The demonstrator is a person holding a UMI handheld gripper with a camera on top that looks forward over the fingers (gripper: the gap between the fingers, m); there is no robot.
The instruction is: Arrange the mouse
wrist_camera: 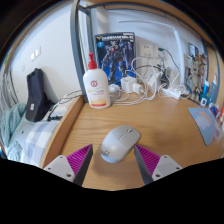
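Desk (90,125) of pale wood fills your view, a wall behind it bearing one poster (122,52). One pump bottle (97,85) stands beyond. One grey mouse (121,142) sits between your gripper's (113,160) spread fingers, unpinched.

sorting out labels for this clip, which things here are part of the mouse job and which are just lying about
Part of the job:
- mouse, grey, on the wooden desk, just ahead of the open fingers
- gripper

Just lying about:
- white pump bottle
- boxed robot figure at the back
- tangle of white cables
- black bag off the desk's side
- mouse pad
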